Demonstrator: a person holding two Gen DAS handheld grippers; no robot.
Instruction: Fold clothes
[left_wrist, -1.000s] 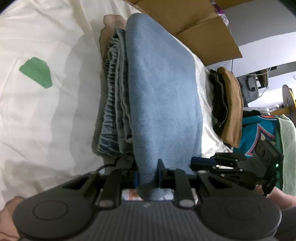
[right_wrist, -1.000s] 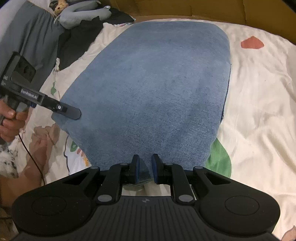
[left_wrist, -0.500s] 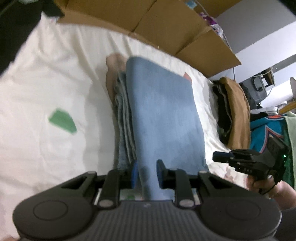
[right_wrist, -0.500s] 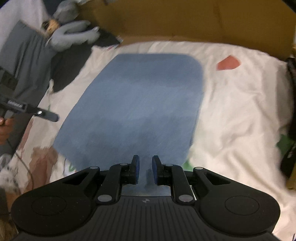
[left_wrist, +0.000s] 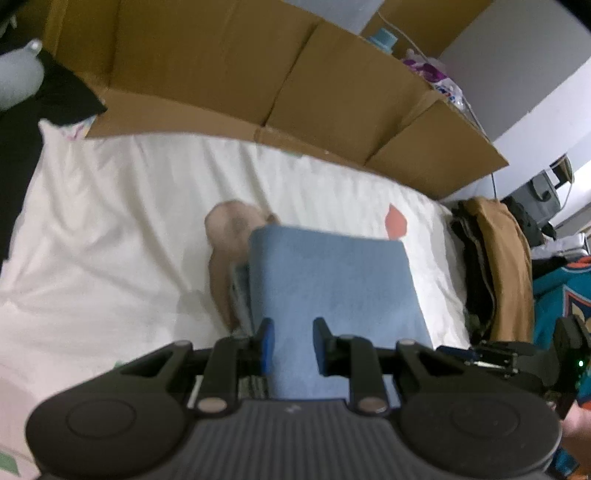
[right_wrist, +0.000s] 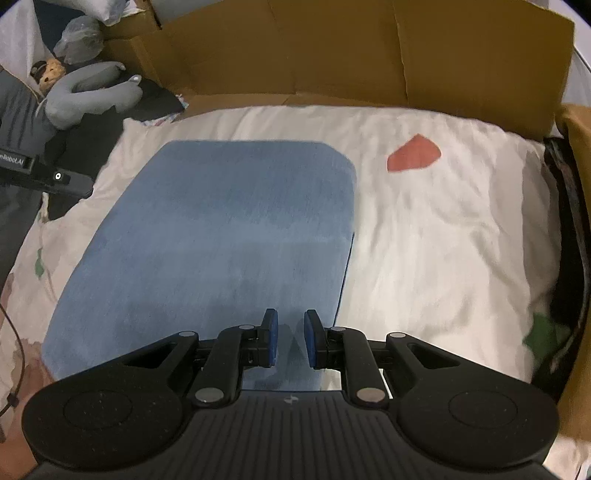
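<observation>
Folded blue jeans (right_wrist: 229, 236) lie lengthwise on the white bedsheet (right_wrist: 436, 236), reaching away from both grippers. My right gripper (right_wrist: 290, 341) is shut on their near right corner, a ridge of denim standing between the pads. In the left wrist view the same jeans (left_wrist: 332, 284) appear as a thick stack, and my left gripper (left_wrist: 293, 345) is shut on the near left edge, with denim filling the narrow gap. Each gripper shows at the side of the other's view: the right one (left_wrist: 461, 350) and the left one (right_wrist: 77, 181).
Brown cardboard walls (right_wrist: 332, 59) stand along the far side of the bed. A pile of dark and tan clothes (left_wrist: 495, 266) sits at the right edge, with a teal garment (left_wrist: 554, 295) beyond. A grey plush toy (right_wrist: 88, 92) lies at the far left.
Both grippers have drawn back and risen, so the jeans look smaller and farther off, and the cardboard wall has come into view. The jaws keep about the same gap on the denim.
</observation>
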